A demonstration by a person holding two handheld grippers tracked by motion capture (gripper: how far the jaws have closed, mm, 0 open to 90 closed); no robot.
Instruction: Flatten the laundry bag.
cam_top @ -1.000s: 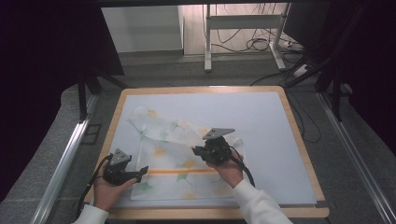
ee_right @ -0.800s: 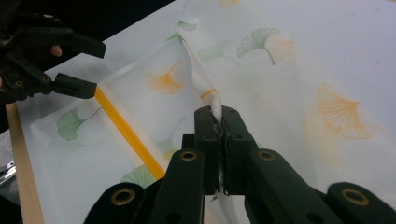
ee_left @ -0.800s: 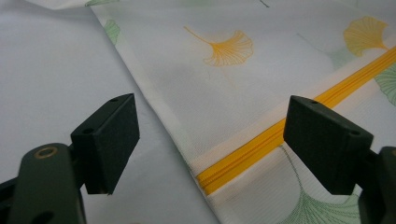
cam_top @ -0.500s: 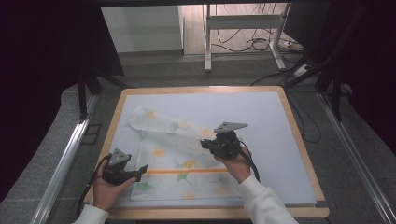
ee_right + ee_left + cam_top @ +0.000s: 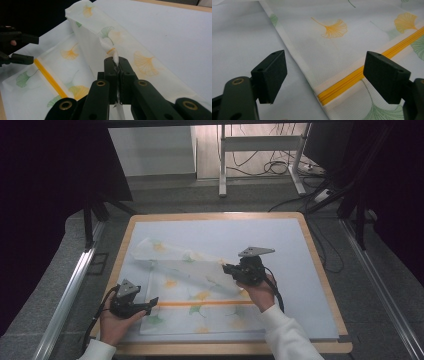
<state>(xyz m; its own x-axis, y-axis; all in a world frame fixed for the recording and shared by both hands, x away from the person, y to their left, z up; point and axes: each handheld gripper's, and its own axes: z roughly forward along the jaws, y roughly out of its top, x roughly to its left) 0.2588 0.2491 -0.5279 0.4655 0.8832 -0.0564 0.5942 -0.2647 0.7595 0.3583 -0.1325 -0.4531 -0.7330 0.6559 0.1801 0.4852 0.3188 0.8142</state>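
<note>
Two grippers work one mesh bag point(image 5: 200, 295) on the pale table mat point(image 5: 300, 250). Left gripper point(image 5: 150, 303) stands released at the bag's near-left zipper point(image 5: 200, 303) end; right gripper point(image 5: 226, 268) is clenched on a lifted corner, seemingly the far flap.

Both grippers, left point(image 5: 150, 303) and right point(image 5: 229, 269), are black, each topped by a grey three-cornered plate and trailing a black cable. Brass-ringed holes mark the jaw arms. The sleeves point(image 5: 287, 335) are white.

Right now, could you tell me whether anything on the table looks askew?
Yes: the leaf-print mesh bag does not lie flat. The right gripper, jaws shut on a corner, holds part of it folded over diagonally across the rest. The left gripper stands open at the yellow zipper end.
</note>
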